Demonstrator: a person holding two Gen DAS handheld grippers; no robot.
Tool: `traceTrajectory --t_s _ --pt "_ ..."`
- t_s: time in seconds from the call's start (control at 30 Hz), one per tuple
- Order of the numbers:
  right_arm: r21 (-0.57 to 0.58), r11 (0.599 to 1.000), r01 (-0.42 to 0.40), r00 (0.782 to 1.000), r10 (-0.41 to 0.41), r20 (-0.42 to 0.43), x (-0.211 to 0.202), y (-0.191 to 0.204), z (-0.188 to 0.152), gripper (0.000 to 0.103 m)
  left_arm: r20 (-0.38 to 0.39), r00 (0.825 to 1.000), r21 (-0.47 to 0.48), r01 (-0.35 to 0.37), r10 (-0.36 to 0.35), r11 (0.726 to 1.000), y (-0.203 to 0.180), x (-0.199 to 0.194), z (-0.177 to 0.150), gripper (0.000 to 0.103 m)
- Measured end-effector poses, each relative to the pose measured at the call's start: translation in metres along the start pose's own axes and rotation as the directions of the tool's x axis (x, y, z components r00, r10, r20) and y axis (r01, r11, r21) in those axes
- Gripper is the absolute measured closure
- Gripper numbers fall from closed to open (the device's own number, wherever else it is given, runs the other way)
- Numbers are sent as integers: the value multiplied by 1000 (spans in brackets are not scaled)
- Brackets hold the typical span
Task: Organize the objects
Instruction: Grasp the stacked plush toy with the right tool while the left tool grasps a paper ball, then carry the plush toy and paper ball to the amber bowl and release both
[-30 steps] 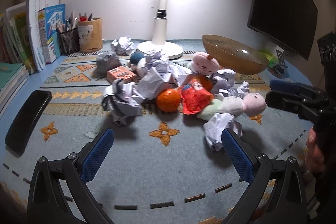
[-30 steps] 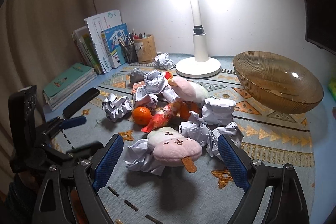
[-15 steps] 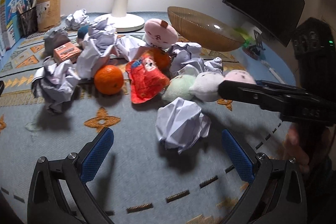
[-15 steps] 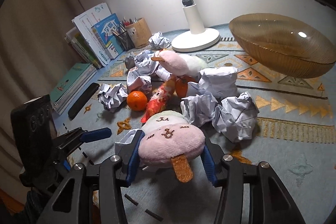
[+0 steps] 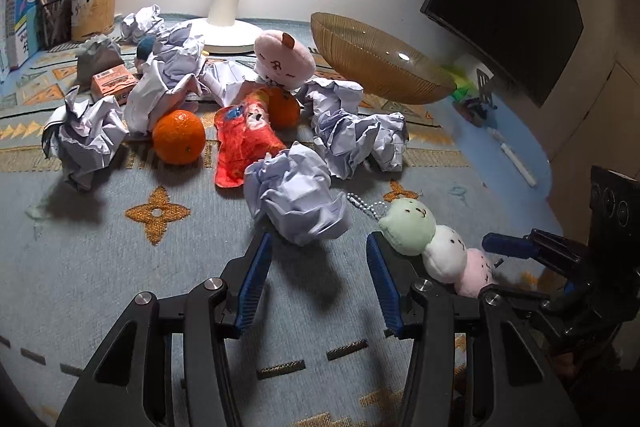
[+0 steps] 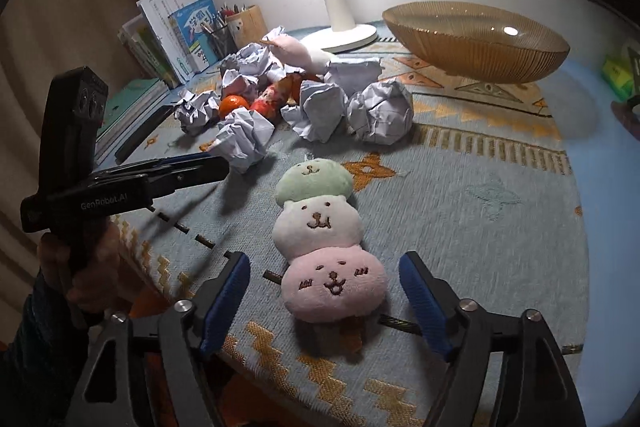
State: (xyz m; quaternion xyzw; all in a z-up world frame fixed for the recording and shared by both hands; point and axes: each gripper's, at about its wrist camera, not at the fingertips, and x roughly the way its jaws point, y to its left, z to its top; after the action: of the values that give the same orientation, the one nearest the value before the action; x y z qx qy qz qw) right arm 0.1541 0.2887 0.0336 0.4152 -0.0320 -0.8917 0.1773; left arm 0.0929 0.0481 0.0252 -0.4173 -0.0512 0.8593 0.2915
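The left gripper [image 5: 316, 247] sits low over the patterned mat [image 5: 120, 267], its jaws having just narrowed to a moderate gap. A crumpled paper ball [image 5: 296, 199] lies just beyond the fingertips, its near edge at the mouth of the jaws; the blue pads do not press on it, so the gripper holds nothing.

The right gripper [image 6: 324, 279] has just been spreading its jaws, and they now stand wide. A plush skewer of three round faces, green, white and pink [image 6: 320, 235], lies flat on the mat between them, the pink end nearest. There is clear space between each pad and the toy, so it is released and resting on the surface. In the left wrist view this toy [image 5: 436, 247] lies just right of the left gripper's right finger.

Farther back is the main heap: more paper balls [image 5: 360, 135], two oranges, one on the left [image 5: 178, 137], a red snack packet [image 5: 244, 143] and a pink round plush [image 5: 284, 61]. An amber ribbed bowl [image 6: 476, 43] stands at the far right, empty as far as can be seen. A white lamp base [image 6: 340, 35] is behind the heap, with books [image 6: 172, 27] and a pen holder [image 6: 244, 23] at the far left. A person's hand [image 6: 80, 267] grips the left gripper's handle.
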Motion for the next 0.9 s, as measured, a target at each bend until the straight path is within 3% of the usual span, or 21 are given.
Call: traceTrajectory --t_s 0.1,0.17,0.23,0.3,0.37,0.4,0.43,0.47,0.5,0.63,0.73,0.9 --pt "-32 999 22 1000 -22 4 3 4 9 16 -28 999 -31 -16 15 999 4 10 2 53" --pt "-47 999 16 1000 -17 -15 11 9 12 16 -52 998 -75 -37 33 996 10 15 2 42" --pt "-63 998 17 999 -20 -47 23 14 12 16 -24 1000 -116 12 -15 993 14 11 4 23" --pt "-80 996 45 995 -52 -90 38 19 10 17 9 1000 -150 18 -17 989 14 8 11 6" --pt "-98 992 81 991 -91 -102 49 23 8 18 42 999 -137 12 -6 990 8 8 18 3" --pt "-121 986 115 988 -126 -85 49 28 7 34 36 998 -121 -38 43 992 3 12 22 4" --pt "-154 977 150 984 -163 -76 50 33 6 45 17 995 -102 -95 97 990 -1 19 25 18" --pt "-170 973 155 982 -170 -78 50 36 7 49 -9 991 -77 -134 134 988 -4 27 26 35" --pt "-165 976 145 984 -160 -79 49 35 7 52 -49 987 -61 -157 154 986 -5 36 26 61" --pt "-120 988 94 995 -97 -18 24 23 12 53 -10 984 -21 -176 176 984 -14 31 19 68" --pt "-62 997 47 995 -41 93 -14 6 32 53 20 993 6 -114 114 993 -23 12 15 68" --pt "95 987 127 948 -149 282 -60 -41 91 53 133 991 38 -10 5 999 -49 -7 46 68"
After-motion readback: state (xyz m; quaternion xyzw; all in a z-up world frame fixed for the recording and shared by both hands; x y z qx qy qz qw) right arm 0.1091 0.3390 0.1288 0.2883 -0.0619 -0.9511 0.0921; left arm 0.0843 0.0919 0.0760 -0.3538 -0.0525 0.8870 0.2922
